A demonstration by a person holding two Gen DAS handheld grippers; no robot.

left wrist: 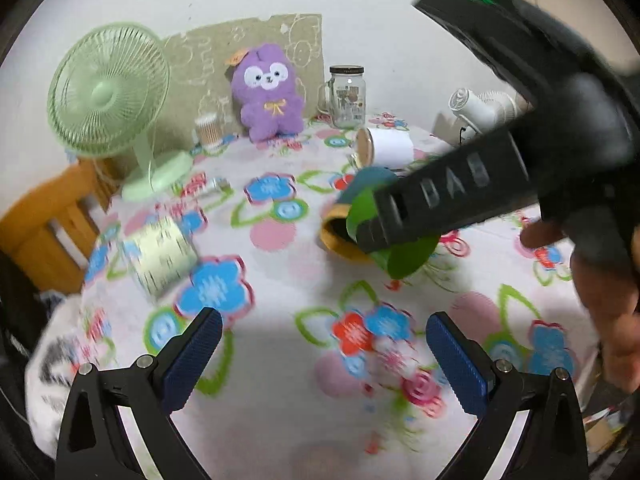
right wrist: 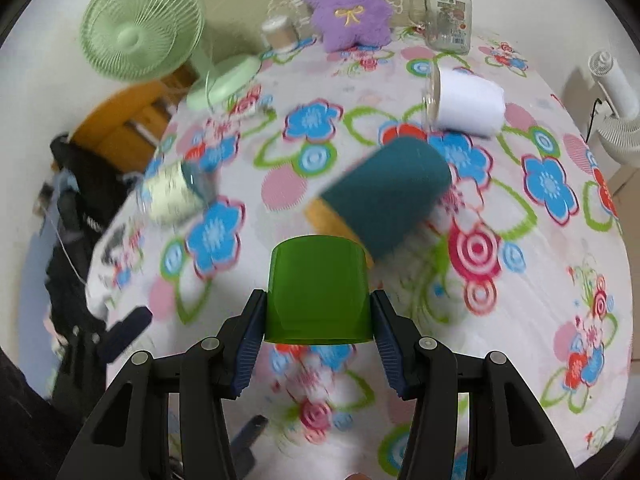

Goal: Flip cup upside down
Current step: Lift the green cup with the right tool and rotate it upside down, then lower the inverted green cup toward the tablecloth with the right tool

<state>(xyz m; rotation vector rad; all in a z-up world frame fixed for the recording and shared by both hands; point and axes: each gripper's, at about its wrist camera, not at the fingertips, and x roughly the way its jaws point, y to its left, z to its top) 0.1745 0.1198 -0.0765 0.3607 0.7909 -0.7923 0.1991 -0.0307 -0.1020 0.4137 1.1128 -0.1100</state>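
- The green cup [right wrist: 318, 290] is clamped between the pads of the right tongs [right wrist: 318, 320] and is held in the air above the tabletop [right wrist: 520, 280], just in front of a teal-and-yellow cup [right wrist: 386, 196] lying on its side.
- Step in hand: the turn-over. The wider end of the green cup faces the camera and the narrower end points away, so it appears to be part-way through rotation; motion blur makes the exact tilt uncertain.
- Next move calls for finishing the wrist roll until the mouth faces down, then lowering onto a bare patch of cloth, clear of the teal-and-yellow cup.
- The left tongs [left wrist: 324, 344] are spread wide and hold nothing, low over the tabletop.
- View differences: the left wrist view shows the right tongs' body [left wrist: 452, 196] covering most of the green cup; the right wrist view shows the grip itself. A white cup [right wrist: 466, 102] also lies on its side behind.
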